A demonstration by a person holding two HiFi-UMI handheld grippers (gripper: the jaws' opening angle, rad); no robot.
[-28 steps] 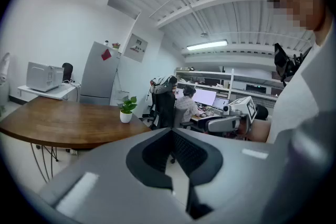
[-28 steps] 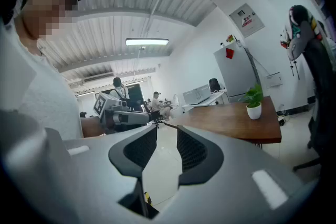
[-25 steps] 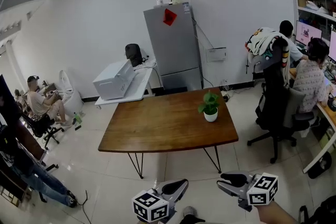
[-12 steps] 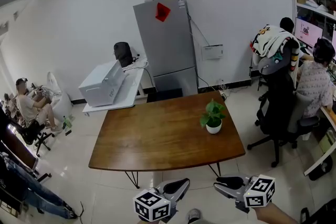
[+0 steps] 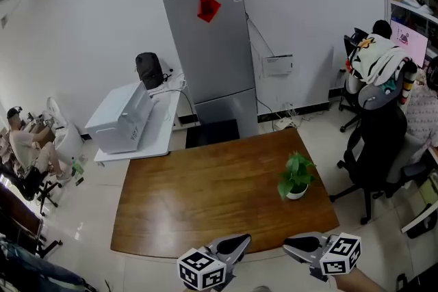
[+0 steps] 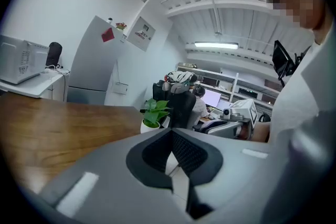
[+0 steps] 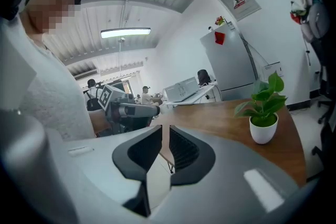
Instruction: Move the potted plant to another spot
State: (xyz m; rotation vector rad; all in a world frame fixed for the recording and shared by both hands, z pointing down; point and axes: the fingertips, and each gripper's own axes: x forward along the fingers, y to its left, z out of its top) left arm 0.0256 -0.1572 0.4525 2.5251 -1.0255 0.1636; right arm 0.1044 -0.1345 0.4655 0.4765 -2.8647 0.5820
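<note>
The potted plant (image 5: pixel 295 181), green leaves in a small white pot, stands near the right end of the brown wooden table (image 5: pixel 205 195). It also shows in the left gripper view (image 6: pixel 153 115) and the right gripper view (image 7: pixel 264 107). Both grippers hover side by side at the table's near edge, apart from the plant. My left gripper (image 5: pixel 236 243) (image 6: pixel 171 130) is shut with nothing in it. My right gripper (image 5: pixel 291 243) (image 7: pixel 165 126) is closing, a narrow gap left between its pads and nothing between them.
A grey fridge (image 5: pixel 212 58) stands against the back wall. Left of it is a white side table with a printer (image 5: pixel 123 120). A black office chair (image 5: pixel 380 147) draped with clothing sits right of the table. A seated person (image 5: pixel 20 147) is at far left.
Both grippers and the head view have come forward to the table's near edge. The plant has stayed in its place on the table.
</note>
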